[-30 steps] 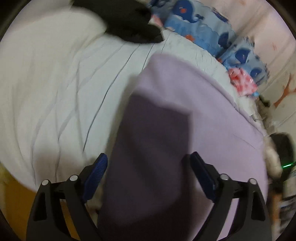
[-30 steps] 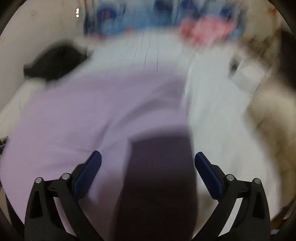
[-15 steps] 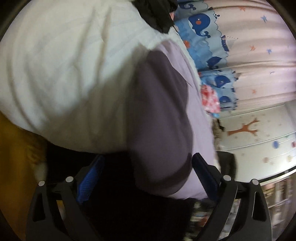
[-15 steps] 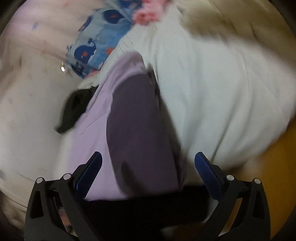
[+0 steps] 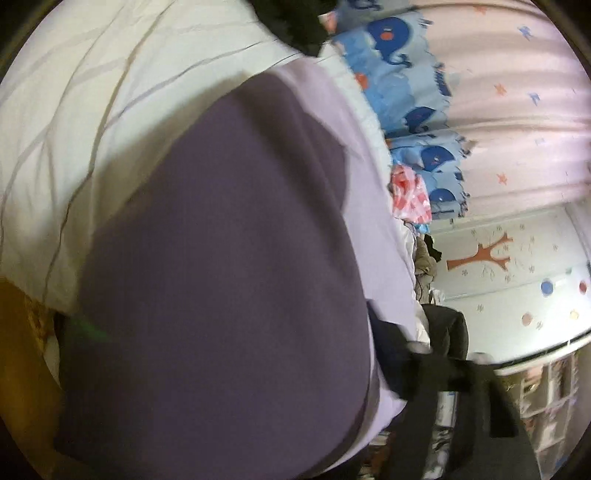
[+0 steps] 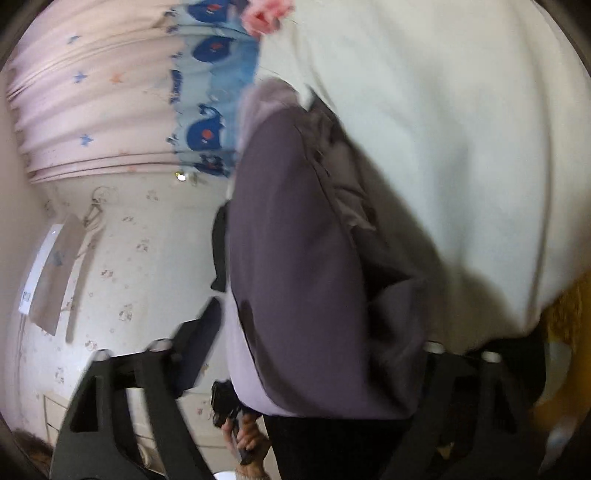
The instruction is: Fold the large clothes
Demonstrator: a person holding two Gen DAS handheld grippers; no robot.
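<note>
- Lilac garment (image 5: 373, 177), a large piece with a darker purple shaded fold (image 5: 229, 258) over it, lies on the white bed cover (image 5: 110, 92) near the edge of the bed, and its near end fills most of the left wrist view.
- From the right wrist view the same garment (image 6: 295, 258) stretches from the near edge of the bed toward the whale-print fabric (image 6: 210, 85), with the white cover (image 6: 443, 129) beside it.
- Left hand-held gripper (image 5: 417, 354): only one dark finger shows, at the garment's right edge; its jaws are closing with the cloth between them, though whether the pads already press on it cannot be told.
- Right hand-held gripper (image 6: 317, 339): its jaws are closing, one finger on each side of the garment's near end; the right finger is half hidden by cloth, so a firm pinch cannot be confirmed.
- A black garment (image 5: 295, 26) lies at the far side of the bed.
- Beyond it hang a blue whale-print fabric (image 5: 399, 66) and a pink star-print curtain (image 5: 517, 110); a pink-and-white cloth (image 5: 410, 195) sits below them.
- A hand (image 6: 247, 435) holding a dark object appears low in the right wrist view.
</note>
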